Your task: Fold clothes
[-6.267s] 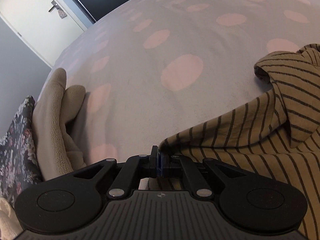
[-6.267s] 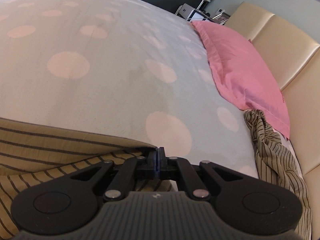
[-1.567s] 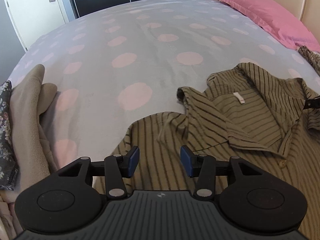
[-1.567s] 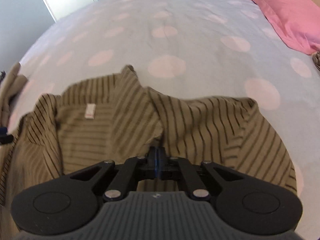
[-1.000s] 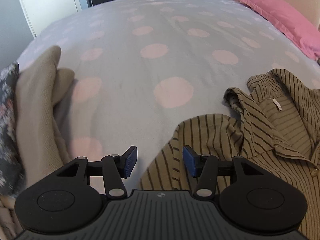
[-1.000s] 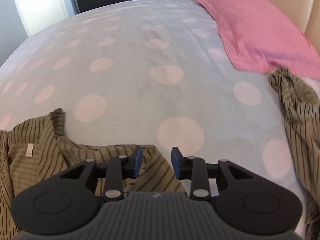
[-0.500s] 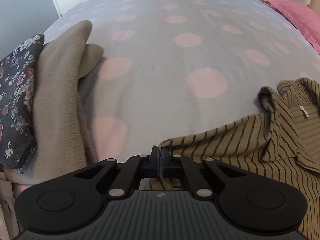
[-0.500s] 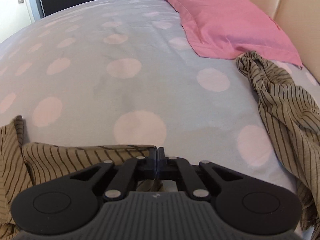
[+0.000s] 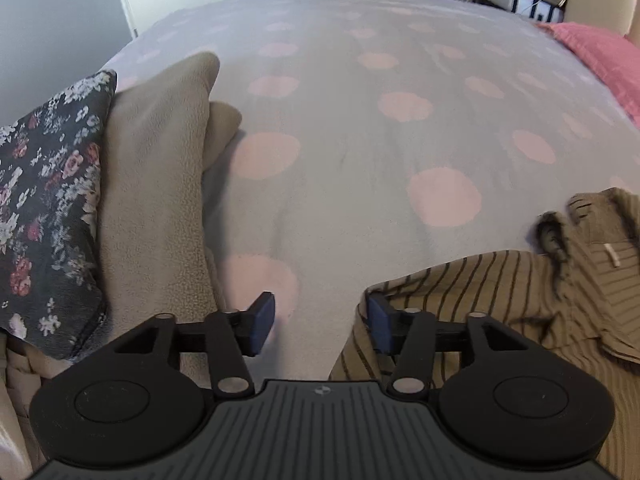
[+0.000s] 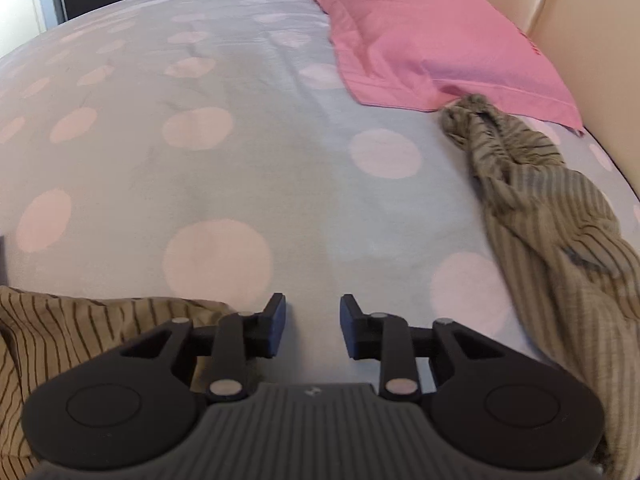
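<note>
A tan shirt with dark stripes [image 9: 520,300] lies flat on the bed, its collar and white label toward the right of the left wrist view. My left gripper [image 9: 322,322] is open just off the shirt's left corner, the right fingertip touching the hem. In the right wrist view the same shirt [image 10: 80,328] fills the lower left. My right gripper [image 10: 312,326] is open beside its right corner, nothing between the fingers. One sleeve [image 10: 540,216] trails away to the right toward the pillow.
The bed cover [image 9: 360,152] is grey with pink dots. Folded beige fleece [image 9: 160,200] and a dark floral garment [image 9: 48,208] are stacked at the left. A pink pillow [image 10: 432,28] and a cream headboard [image 10: 580,20] lie at the right.
Both grippers were shut on the shirt's corners half a second ago; now both are open and the corners lie on the bed. Both have drawn slightly outward from the shirt.
</note>
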The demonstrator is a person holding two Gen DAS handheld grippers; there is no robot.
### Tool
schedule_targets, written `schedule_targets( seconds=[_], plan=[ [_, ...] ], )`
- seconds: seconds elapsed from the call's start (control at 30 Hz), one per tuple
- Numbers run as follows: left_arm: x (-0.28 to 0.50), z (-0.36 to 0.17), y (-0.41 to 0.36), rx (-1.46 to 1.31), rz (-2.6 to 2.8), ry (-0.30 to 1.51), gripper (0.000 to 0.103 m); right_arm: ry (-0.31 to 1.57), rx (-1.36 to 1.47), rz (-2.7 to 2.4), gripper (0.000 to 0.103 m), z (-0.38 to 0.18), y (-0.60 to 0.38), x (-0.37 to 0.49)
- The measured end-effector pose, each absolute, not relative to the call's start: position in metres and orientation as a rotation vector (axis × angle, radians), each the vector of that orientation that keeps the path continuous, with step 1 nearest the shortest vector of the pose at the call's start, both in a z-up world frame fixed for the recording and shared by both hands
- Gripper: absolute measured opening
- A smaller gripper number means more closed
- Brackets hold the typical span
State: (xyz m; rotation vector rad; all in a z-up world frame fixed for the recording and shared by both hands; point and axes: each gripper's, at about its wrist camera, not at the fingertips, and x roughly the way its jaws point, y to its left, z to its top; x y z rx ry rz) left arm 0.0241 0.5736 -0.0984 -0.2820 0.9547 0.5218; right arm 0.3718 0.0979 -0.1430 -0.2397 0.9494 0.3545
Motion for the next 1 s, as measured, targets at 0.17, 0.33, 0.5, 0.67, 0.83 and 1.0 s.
schedule_targets(
  seconds=[0.17, 0.33, 0.5, 0.67, 0.83, 1.0],
  plan=[
    [0.001, -0.072, 0.551, -0.254, 0.477, 0.924, 0.061, 0.945, -0.206, 0.446, 0.034, -0.115, 0.076, 0.336],
    [-0.024, -0.061, 0.527, -0.246, 0.468, 0.943, 0.061, 0.928, -0.251, 0.626, 0.043, -0.101, 0.087, 0.269],
    [-0.050, -0.053, 0.506, -0.247, 0.469, 0.966, 0.061, 0.875, -0.402, 0.725, 0.060, -0.110, 0.114, 0.221],
    [-0.068, -0.062, 0.501, -0.278, 0.466, 0.972, 0.061, 0.868, -0.516, 0.653, 0.052, -0.135, 0.130, 0.209],
    [-0.073, -0.080, 0.489, -0.260, 0.403, 1.034, 0.061, 0.859, -0.536, 0.590, 0.009, -0.143, 0.119, 0.218],
    [-0.072, -0.092, 0.473, -0.249, 0.349, 1.110, 0.061, 0.854, -0.472, 0.522, 0.003, -0.121, 0.093, 0.244]
  ],
)
